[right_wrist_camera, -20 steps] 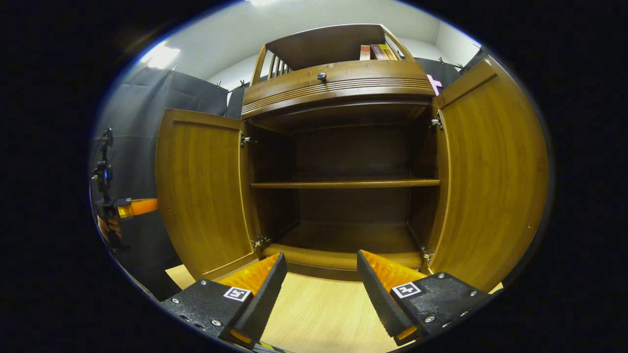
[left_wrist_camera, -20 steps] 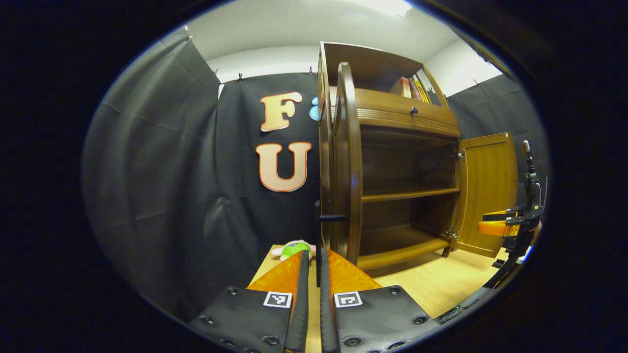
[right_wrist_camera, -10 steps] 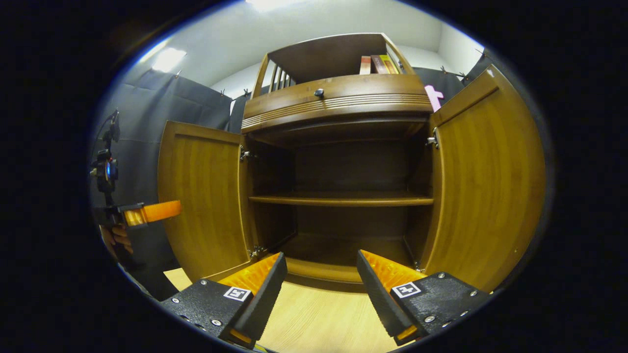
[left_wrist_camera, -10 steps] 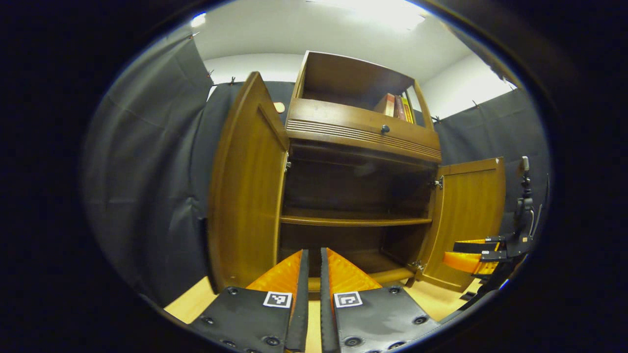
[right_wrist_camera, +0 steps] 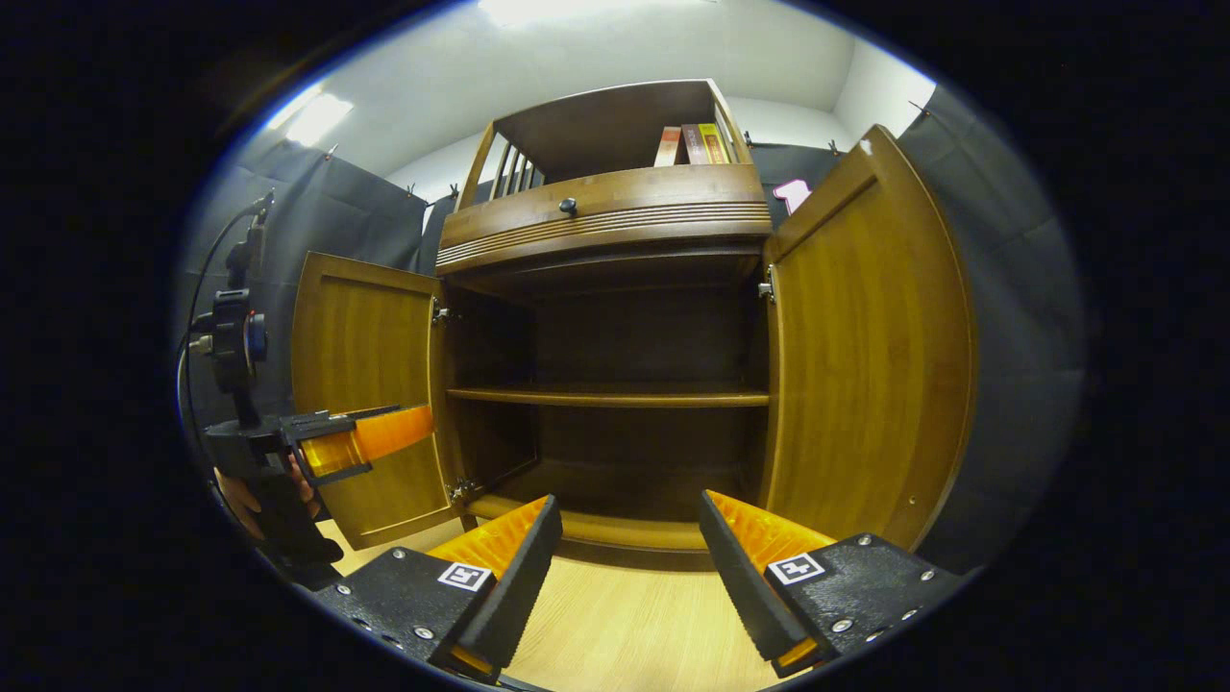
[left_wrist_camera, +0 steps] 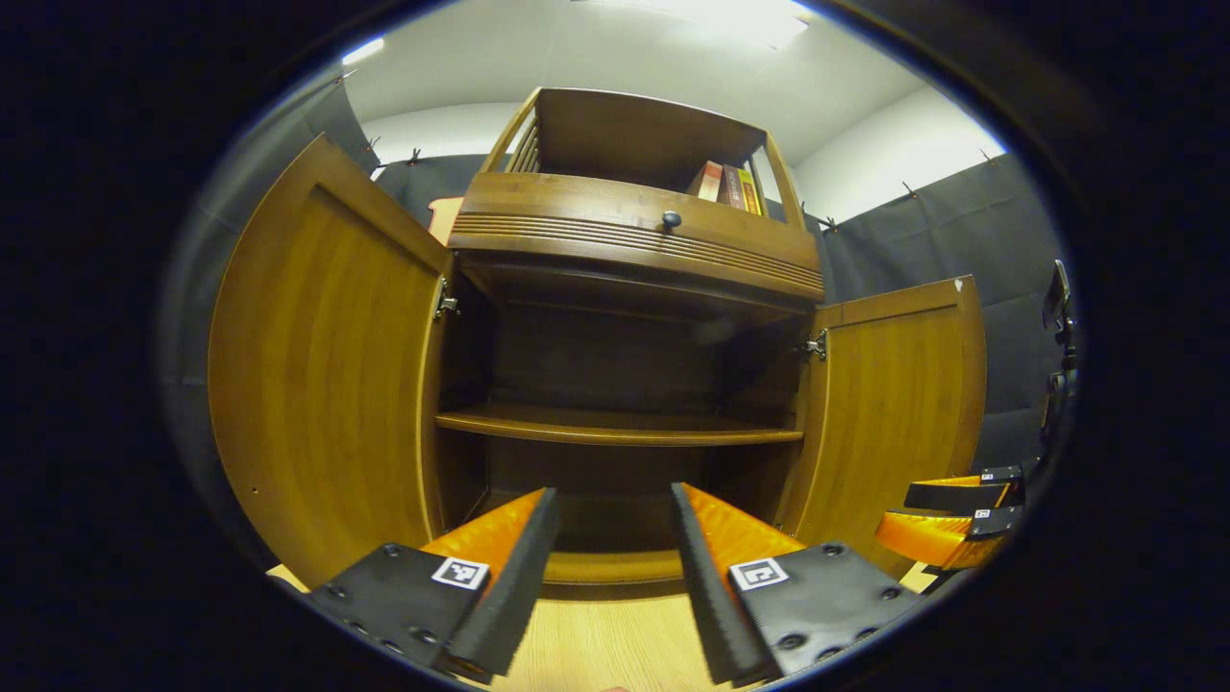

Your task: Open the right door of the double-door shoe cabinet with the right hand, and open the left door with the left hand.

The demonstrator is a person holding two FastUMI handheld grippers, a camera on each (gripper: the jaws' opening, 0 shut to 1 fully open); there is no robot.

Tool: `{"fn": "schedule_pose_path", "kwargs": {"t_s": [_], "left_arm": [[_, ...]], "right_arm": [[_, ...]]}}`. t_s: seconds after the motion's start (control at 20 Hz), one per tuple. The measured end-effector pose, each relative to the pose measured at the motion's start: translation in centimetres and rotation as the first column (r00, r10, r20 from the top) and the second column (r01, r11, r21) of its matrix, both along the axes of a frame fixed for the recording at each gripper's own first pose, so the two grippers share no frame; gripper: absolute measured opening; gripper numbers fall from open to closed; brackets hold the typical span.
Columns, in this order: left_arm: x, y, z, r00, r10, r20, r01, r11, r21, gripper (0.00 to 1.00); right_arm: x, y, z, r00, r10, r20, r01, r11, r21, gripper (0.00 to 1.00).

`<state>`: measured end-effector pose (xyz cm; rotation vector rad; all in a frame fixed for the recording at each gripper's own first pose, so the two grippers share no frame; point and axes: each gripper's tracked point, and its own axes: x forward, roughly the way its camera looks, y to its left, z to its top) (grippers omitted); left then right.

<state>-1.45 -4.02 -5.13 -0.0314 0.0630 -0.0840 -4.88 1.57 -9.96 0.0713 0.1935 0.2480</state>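
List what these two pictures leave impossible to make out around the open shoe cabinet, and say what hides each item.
- Outer faces and handles of the left door and right door: both views show only the inner faces.
- Titles of the books on the top shelf: too small.
- Back of the bottom compartment: in shadow, partly behind the right gripper fingers.

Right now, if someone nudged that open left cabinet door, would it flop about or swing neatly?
The left door looks like a stiff wooden panel, so it likely wouldn't bend. It hangs on metal hinges, so a push would probably swing it in a clean arc. Nothing holds it: the left gripper has its fingers apart, clear of it, so it should move easily.
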Motion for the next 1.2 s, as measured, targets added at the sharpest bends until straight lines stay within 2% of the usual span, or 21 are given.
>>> {"fn": "schedule_pose_path", "kwargs": {"t_s": [0.05, 0.1, 0.2, 0.3, 0.55, 0.6, 0.8, 0.85, 1.2], "left_arm": [[0.1, -0.2, -0.3, 1.0, 0.007, -0.005, -0.007, 1.0, 0.005, 0.79], [0.3, -0.3, -0.6, 1.0, 0.015, -0.013, -0.015, 1.0, 0.011, 0.82], [0.3, -0.9, -1.0, 0.999, 0.03, -0.022, -0.029, 0.999, 0.026, 1.0], [0.4, -1.1, -0.9, 0.998, 0.056, -0.008, -0.056, 0.997, 0.058, 0.95], [-0.1, -2.0, -0.4, 0.998, 0.059, 0.035, -0.062, 0.992, 0.114, 0.95], [-0.2, -2.1, -0.7, 0.998, 0.056, 0.035, -0.06, 0.991, 0.121, 0.95], [0.0, -2.4, -0.5, 0.998, 0.051, 0.036, -0.056, 0.988, 0.144, 0.95], [0.0, -2.5, -0.4, 0.998, 0.048, 0.037, -0.053, 0.987, 0.15, 0.95], [-0.2, -2.4, -0.4, 0.999, 0.045, 0.022, -0.048, 0.988, 0.148, 0.96]], "right_arm": [[-0.1, -0.5, 0.0, 1.0, -0.002, 0.0, 0.002, 1.0, 0.0, 1.0], [-0.1, -1.0, 0.0, 1.0, -0.001, 0.002, 0.001, 1.0, 0.001, 1.0], [0.0, -1.6, 0.0, 1.0, 0.0, 0.001, 0.0, 1.0, 0.006, 1.0], [0.0, -1.9, -0.3, 1.0, 0.007, -0.006, -0.007, 1.0, 0.013, 1.0], [0.1, -2.8, -0.6, 1.0, 0.007, -0.016, -0.006, 0.999, 0.033, 1.0], [0.2, -2.8, -0.6, 1.0, 0.005, -0.015, -0.004, 0.999, 0.038, 0.89], [-0.1, -3.1, -0.6, 1.0, -0.004, -0.013, 0.004, 0.999, 0.038, 0.89], [-0.2, -3.0, -0.7, 1.0, -0.006, -0.014, 0.007, 0.999, 0.038, 1.0], [-0.7, -2.4, -1.3, 1.0, -0.015, -0.027, 0.017, 0.999, 0.044, 1.0]]}}
